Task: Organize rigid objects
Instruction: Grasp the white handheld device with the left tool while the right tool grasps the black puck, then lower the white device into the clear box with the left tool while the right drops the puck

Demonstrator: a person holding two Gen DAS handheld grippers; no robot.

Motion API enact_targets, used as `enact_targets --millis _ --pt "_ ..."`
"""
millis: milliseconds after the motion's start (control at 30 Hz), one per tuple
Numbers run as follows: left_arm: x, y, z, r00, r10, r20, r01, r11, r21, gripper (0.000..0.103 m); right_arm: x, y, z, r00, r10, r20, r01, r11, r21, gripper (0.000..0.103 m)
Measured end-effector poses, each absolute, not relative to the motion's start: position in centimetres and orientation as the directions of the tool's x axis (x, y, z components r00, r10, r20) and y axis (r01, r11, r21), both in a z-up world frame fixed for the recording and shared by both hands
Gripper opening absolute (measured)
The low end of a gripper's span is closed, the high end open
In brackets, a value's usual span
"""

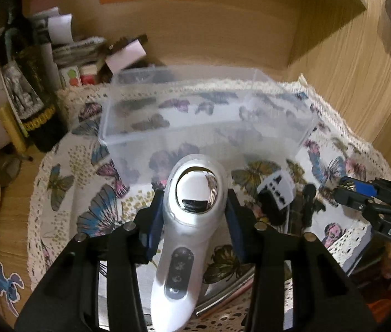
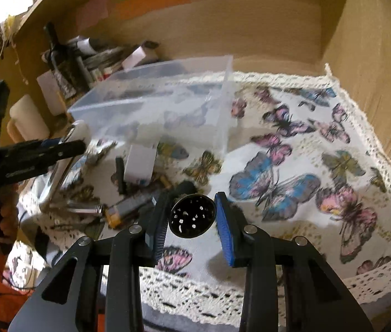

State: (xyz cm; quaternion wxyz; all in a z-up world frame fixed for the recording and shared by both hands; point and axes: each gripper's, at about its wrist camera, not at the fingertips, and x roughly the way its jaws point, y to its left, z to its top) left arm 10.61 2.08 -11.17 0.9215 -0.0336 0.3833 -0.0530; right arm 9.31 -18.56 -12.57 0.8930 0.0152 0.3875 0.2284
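Note:
My left gripper is shut on a white handheld device with a mirrored round head, held above the butterfly cloth just in front of a clear plastic bin. My right gripper is shut on a black round object with a perforated face, above the cloth to the right of the bin. The left gripper and its white device show at the left of the right wrist view. The right gripper shows at the right edge of the left wrist view.
Loose items lie on the butterfly cloth: a white box, a black stick, a grey and yellow lighter and metal pieces. A dark bottle, papers and boxes crowd the back left. Wooden walls enclose the back and right.

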Motion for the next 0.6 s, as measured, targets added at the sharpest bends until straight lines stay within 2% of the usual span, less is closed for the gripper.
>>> enact_targets --millis 167,600 --pt "10.0 2.5 -9.3 0.745 -0.124 -0.656 0.064 0.991 -0.115 0.042 10.3 -19.0 -11.4 0.638 0.417 -0.648 -0.37 0.903 0.218 0.03" --pt "9.5 3.4 -4.0 0.857 -0.127 -0.5 0.062 0.987 -0.146 0.041 12.1 -18.1 -6.1 0.766 0.398 -0.505 -0.387 0.913 0.133 0.03"
